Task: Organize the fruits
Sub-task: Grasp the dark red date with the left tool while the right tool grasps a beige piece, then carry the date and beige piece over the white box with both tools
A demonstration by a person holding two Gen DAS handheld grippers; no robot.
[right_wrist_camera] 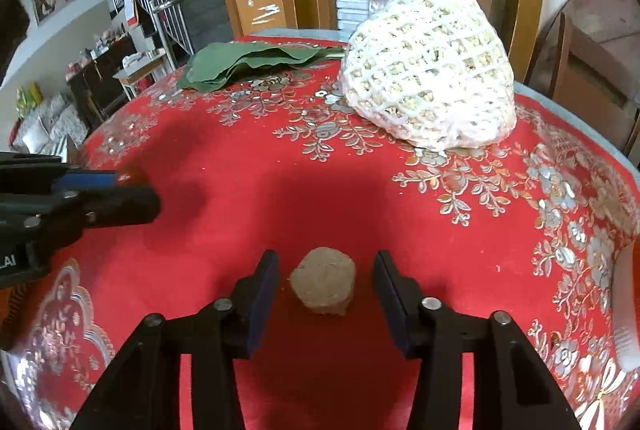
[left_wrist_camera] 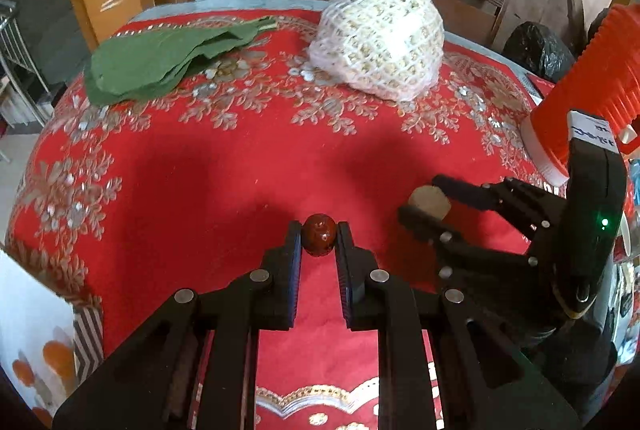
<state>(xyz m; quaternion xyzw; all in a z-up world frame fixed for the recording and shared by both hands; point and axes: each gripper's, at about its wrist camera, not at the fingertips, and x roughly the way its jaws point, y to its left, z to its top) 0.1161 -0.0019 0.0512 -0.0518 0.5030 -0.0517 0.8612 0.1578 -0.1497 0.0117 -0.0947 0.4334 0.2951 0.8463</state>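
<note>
Black linkage arms of the left tool (left_wrist_camera: 319,239) fill the 6 o'clock part of the left wrist view, and its 2 blue-padded fingers are pressed against either side of a small dark red fruit (left_wrist_camera: 319,239), which is gripped just above the red floral worktop (left_wrist_camera: 224,166). At 3 o'clock in that view the right tool (left_wrist_camera: 428,204) is seen, with a tan round lump (left_wrist_camera: 430,201) between its fingers. In the right wrist view the right tool (right_wrist_camera: 325,284) is spread wide, both pads standing clear of the tan lump (right_wrist_camera: 323,286), which rests on the worktop (right_wrist_camera: 400,214) between them; nothing is held. At 9 o'clock there the left tool (right_wrist_camera: 120,186) is seen. A white net-wrapped bundle (right_wrist_camera: 430,70) is set at 1 o'clock on the worktop, and green leaves (right_wrist_camera: 256,64) are laid at 11 o'clock, well apart from both tools. An orange ribbed cylinder (left_wrist_camera: 588,82) is seen at 2 o'clock in the left wrist view.
</note>
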